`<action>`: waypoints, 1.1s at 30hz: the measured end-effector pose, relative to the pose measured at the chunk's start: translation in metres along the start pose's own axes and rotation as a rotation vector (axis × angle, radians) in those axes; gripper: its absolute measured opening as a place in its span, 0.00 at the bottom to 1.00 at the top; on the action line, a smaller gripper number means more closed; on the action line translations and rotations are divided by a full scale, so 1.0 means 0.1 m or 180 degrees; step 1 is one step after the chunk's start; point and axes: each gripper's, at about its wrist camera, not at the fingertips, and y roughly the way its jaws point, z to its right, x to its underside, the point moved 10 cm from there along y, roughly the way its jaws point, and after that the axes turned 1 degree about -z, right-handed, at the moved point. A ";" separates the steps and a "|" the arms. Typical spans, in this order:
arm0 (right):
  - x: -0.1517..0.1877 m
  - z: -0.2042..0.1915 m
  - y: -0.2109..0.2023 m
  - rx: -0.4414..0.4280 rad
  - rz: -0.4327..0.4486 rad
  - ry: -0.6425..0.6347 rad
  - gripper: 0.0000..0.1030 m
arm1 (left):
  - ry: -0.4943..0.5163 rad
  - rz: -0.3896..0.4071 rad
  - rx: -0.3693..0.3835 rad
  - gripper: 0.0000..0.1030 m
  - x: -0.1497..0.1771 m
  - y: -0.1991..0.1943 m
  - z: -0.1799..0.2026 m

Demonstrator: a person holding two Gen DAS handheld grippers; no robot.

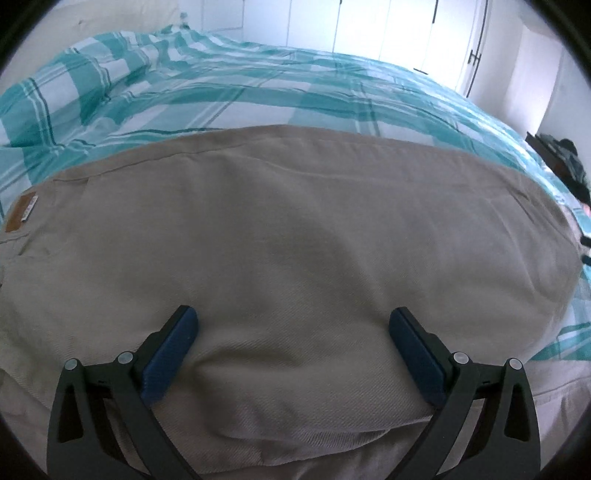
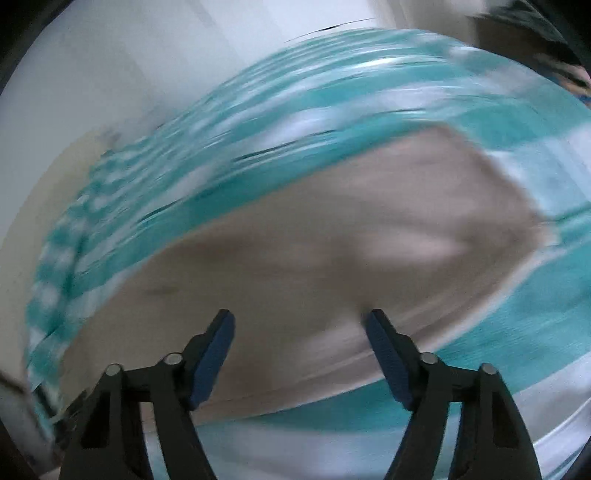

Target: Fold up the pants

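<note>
While beige pants [image 1: 288, 229] cover checked bedding [image 1: 221, 96], wardrobe doors [image 1: 388, 26] behind, both jaws agape, gripping nothing.

1. Setting: a bedroom in a home.
2. A bed fills most of both views, covered with a duvet [image 1: 229, 96] in a teal-and-white check, rumpled at the far left.
3. White wardrobe doors [image 1: 388, 26] with dark bar handles stand behind the bed, next to plain white walls.
4. Beige pants [image 1: 280, 229] are spread flat on the duvet, a brown label patch [image 1: 21, 212] at the waistband.
5. Right wrist view is heavily blurred; only the same check and beige cloth can be made out.
</note>
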 end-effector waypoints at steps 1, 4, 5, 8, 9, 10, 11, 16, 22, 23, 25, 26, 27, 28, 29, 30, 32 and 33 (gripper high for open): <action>-0.08 0.29 -0.08 0.0160 0.0106 0.0108 0.66 | -0.0002 0.0011 0.0004 0.99 0.00 0.00 0.01; -0.25 1.17 -0.45 0.0670 0.0365 0.0604 0.67 | 0.0000 0.0039 0.0005 0.99 -0.02 0.03 0.02; -0.27 1.36 -0.60 0.0644 0.0458 0.0761 0.67 | 0.0002 0.0045 0.0001 0.99 -0.02 0.03 0.02; -0.28 1.26 -0.72 -0.0039 0.0530 0.0915 0.67 | 0.0009 0.0058 -0.0007 0.99 -0.03 0.04 0.01; -0.25 1.12 -0.66 -0.0359 0.0456 0.0962 0.67 | 0.0010 0.0059 -0.0009 0.99 -0.03 0.04 0.01; -0.19 0.98 -0.52 -0.0516 0.0308 0.0963 0.67 | 0.0010 0.0057 -0.0010 0.99 -0.03 0.04 0.01; -0.15 0.90 -0.37 -0.0512 0.0167 0.0942 0.67 | 0.0011 0.0057 -0.0011 0.99 -0.03 0.04 0.01; -0.38 0.78 0.01 -0.0404 0.0391 0.1244 0.29 | 0.0008 0.0059 -0.0005 0.99 -0.03 0.04 0.01; -0.67 -0.07 -0.38 -0.0490 0.0660 0.0284 0.04 | -0.0005 0.0059 0.0017 0.99 -0.03 0.05 0.00; -0.58 -0.42 -0.53 -0.0629 0.0610 -0.0208 0.04 | -0.0006 0.0060 0.0018 0.99 -0.03 0.05 0.00; -0.11 -1.01 -0.99 -0.0962 0.0461 -0.1155 0.04 | -0.0004 0.0057 0.0015 0.99 -0.02 0.05 0.00; 0.24 -1.23 -1.28 -0.1142 0.0339 -0.1578 0.04 | -0.0004 0.0057 0.0015 0.99 -0.02 0.05 0.00; 0.48 -1.31 -1.45 -0.1214 0.0264 -0.1815 0.04 | -0.0004 0.0054 0.0010 0.99 -0.03 0.05 -0.01; 0.80 -1.33 -1.65 -0.1244 0.0158 -0.2069 0.04 | -0.0001 0.0050 0.0004 0.99 -0.03 0.05 -0.01; 1.00 -1.27 -1.77 -0.1228 0.0072 -0.2174 0.04 | 0.0004 0.0042 -0.0005 0.99 -0.03 0.05 -0.01; 1.22 -1.11 -1.88 -0.1152 -0.0022 -0.2205 0.04 | 0.0012 0.0031 -0.0015 0.99 -0.03 0.05 0.00; 1.39 -0.70 -1.94 -0.0909 -0.0080 -0.2023 0.04 | 0.0031 -0.0005 -0.0050 0.99 -0.04 0.05 0.00; 1.40 -0.37 -1.90 -0.0638 -0.0081 -0.1756 0.14 | 0.0038 -0.0030 -0.0071 0.99 -0.04 0.05 0.01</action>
